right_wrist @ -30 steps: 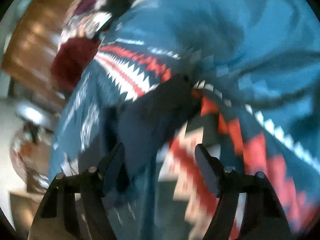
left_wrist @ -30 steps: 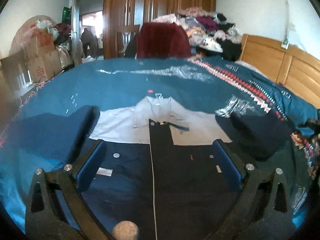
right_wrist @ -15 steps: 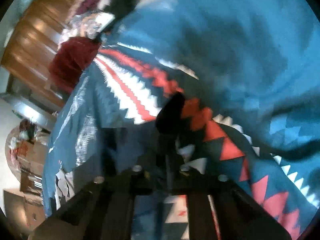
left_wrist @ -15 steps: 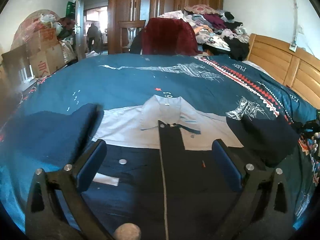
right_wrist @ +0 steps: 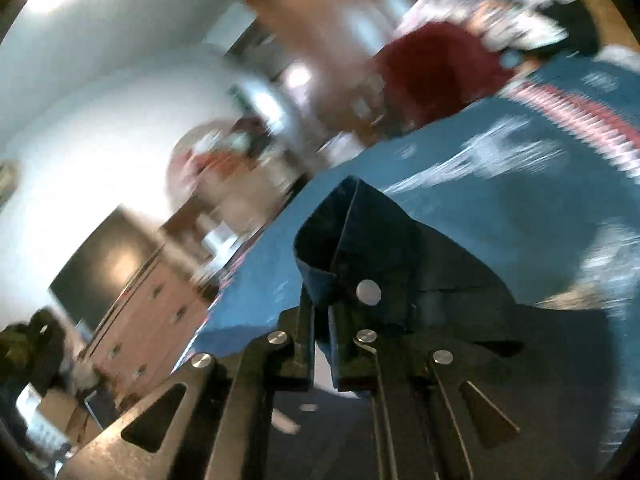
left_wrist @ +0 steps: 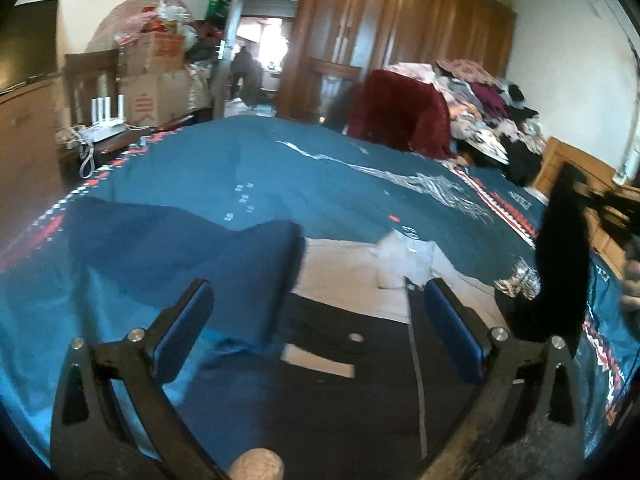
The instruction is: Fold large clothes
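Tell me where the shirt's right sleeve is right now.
The dark sleeve hangs lifted at the left wrist view's right edge, pinched in the right gripper, above the bedspread.

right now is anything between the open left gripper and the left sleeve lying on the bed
Nothing visible. The left gripper hangs open over the jacket, and the left sleeve lies flat and uncovered on the bedspread.

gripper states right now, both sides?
Left gripper: open, holding nothing, over the dark jacket on the bed.
Right gripper: closed on the jacket's sleeve, lifted off the bedspread.
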A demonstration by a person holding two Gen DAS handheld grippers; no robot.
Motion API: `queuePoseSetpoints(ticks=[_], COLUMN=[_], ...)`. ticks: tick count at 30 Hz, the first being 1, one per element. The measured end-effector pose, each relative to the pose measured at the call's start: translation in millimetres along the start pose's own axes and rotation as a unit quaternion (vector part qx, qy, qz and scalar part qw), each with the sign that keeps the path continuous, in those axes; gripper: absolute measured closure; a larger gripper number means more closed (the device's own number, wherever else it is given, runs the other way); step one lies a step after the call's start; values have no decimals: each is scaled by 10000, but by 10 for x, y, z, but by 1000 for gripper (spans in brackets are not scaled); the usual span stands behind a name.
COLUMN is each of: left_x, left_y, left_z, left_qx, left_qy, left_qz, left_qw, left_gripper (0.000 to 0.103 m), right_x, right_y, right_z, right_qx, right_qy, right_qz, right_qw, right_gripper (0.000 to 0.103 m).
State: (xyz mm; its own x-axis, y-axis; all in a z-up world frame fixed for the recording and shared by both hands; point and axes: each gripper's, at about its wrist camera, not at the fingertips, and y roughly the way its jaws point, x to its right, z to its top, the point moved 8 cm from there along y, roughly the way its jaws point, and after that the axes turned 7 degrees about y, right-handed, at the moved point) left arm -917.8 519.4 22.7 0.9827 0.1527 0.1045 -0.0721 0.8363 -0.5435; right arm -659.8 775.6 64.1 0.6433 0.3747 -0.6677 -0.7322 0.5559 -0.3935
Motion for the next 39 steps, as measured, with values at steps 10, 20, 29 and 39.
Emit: queuePoseSetpoints(ticks=[10,20,29,39], left_x=[-634,-520,591,823], left_y=[161,531,1252,2014], left_z=[-384,-785,-690,-850], left_qx=[-517,-1177,-1804,-2408], left_qy=[-153,-373,-338,-570], left_qz=[309,-250,-1717,-1390], left_qw=[9981,9920,9679,9589], left_gripper=[0,0,19,43], right_x=[9,2493,2775,2763], right_y=[641,-1014,-1049,-1153], right_z=[-1670,-1610,-1953,-1992], right_qx=[-1087,55,27,-18], right_qy=[-81,1735,2010,1933], right_qz=[-359,-2339,-2228,-2161], right_qw=[9934,9566,9539,9571], right_gripper=[68,63,62,60])
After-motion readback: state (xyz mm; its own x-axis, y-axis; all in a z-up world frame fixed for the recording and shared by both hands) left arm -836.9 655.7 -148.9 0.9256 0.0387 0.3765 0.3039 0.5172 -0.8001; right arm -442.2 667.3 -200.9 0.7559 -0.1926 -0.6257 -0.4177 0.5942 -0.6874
